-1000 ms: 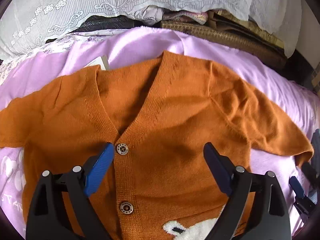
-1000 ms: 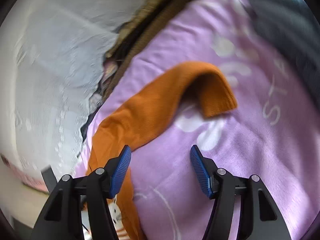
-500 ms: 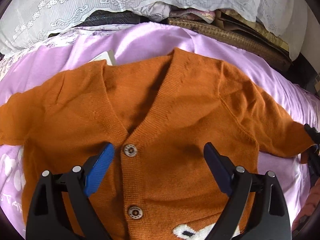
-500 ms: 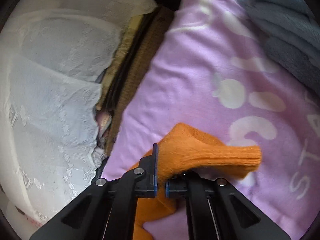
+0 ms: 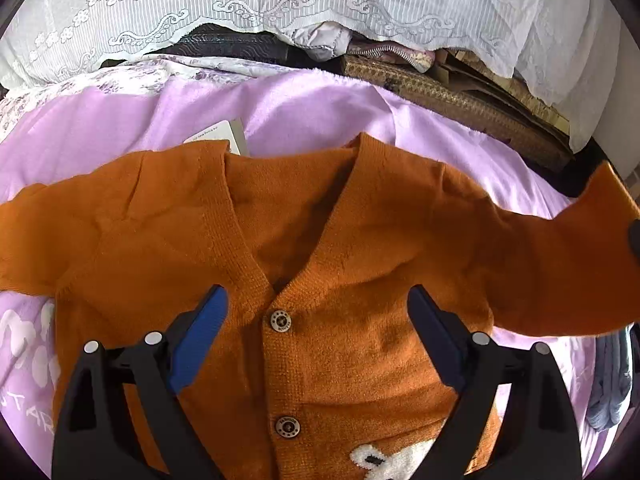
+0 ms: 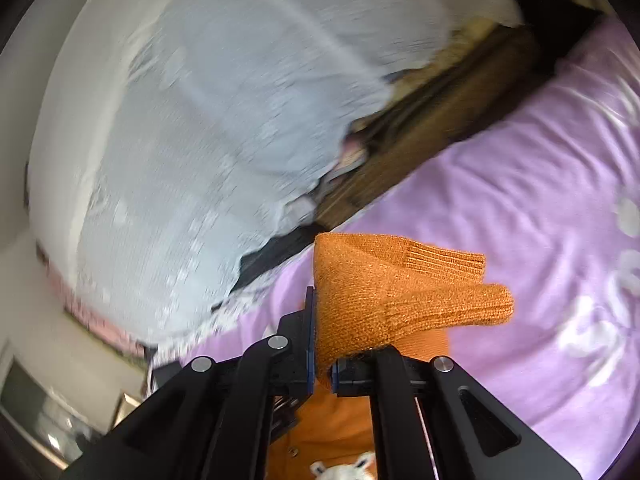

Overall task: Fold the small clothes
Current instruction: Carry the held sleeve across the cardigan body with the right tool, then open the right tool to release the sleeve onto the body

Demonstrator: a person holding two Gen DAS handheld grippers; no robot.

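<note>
Bedroom, with a lilac fleece blanket (image 5: 320, 112) over the bed and a white lace cloth (image 5: 280, 0) draped behind it. Spread front-up on that blanket, an orange cardigan (image 5: 360, 240), buttoned, neckline towards the lace, with a paper tag (image 5: 224, 136) poking out at the collar. No longer lying wholly flat as half a second ago: right sleeve (image 5: 560, 264) now raised off the blanket and rearing up at the edge of the left wrist view, where a second ago it lay limp on the bed. Pinched at the cuff (image 6: 400, 292) by the right claw (image 6: 323, 360), clenched on the knit, with the ribbed end flopping past the jaws; spread wide over the sleeve a second ago, closed on it by half a second ago, now lifted clear. Blurred background in the right view, so probably mid-swing. Left sleeve (image 5: 40, 232) untouched and flat, stretched out to the other side. Left claw (image 5: 317, 295) released, jaws wide apart, hovering over the chest near the top button (image 5: 280, 320) and gripping nothing. Judged from this: first fold begun, with the sleeve likely to be carried inward across the front; body and other sleeve not yet folded. Worth watching for the shoulder dragging and rumpling the chest as the sleeve crosses. Further out, a grey garment (image 5: 608, 392) heaped at the right edge of the bed.
</note>
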